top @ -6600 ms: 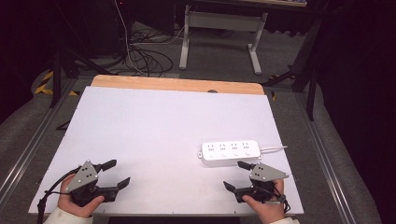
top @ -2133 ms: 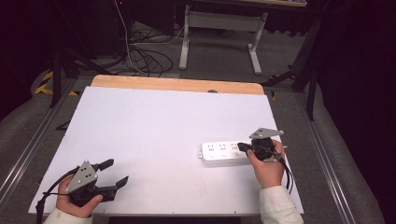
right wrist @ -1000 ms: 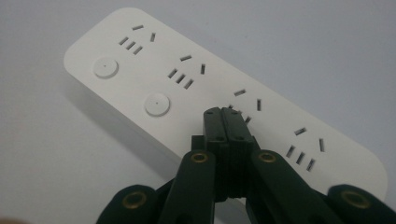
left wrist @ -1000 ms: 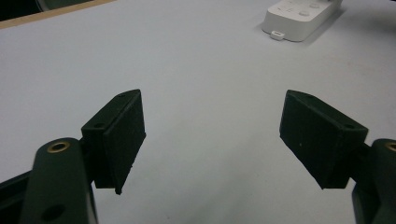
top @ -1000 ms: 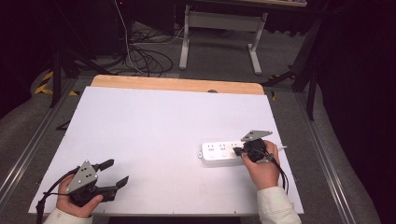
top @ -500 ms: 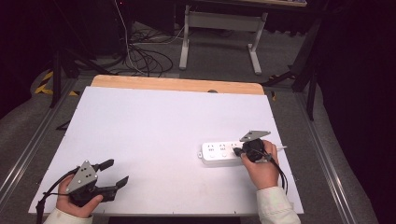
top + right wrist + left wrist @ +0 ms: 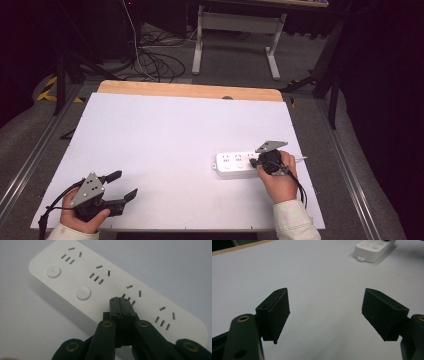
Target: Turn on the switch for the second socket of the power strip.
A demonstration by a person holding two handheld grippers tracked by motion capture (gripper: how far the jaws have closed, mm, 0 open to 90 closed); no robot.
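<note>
While the white power strip (image 7: 240, 164) lies in the lower right of the high view, on the white table (image 7: 165, 140), the right gripper (image 7: 121, 300) is held over it with its jaws pressed together on nothing, the tips set down on the strip's top near the third round button, which seems to be the one being pressed. A clean press is best made by bearing straight down on the button's centre, so that the strip is not pushed sideways. At the lower left, the left gripper (image 7: 122, 186) is kept wide and idle, well apart from the strip.
</note>
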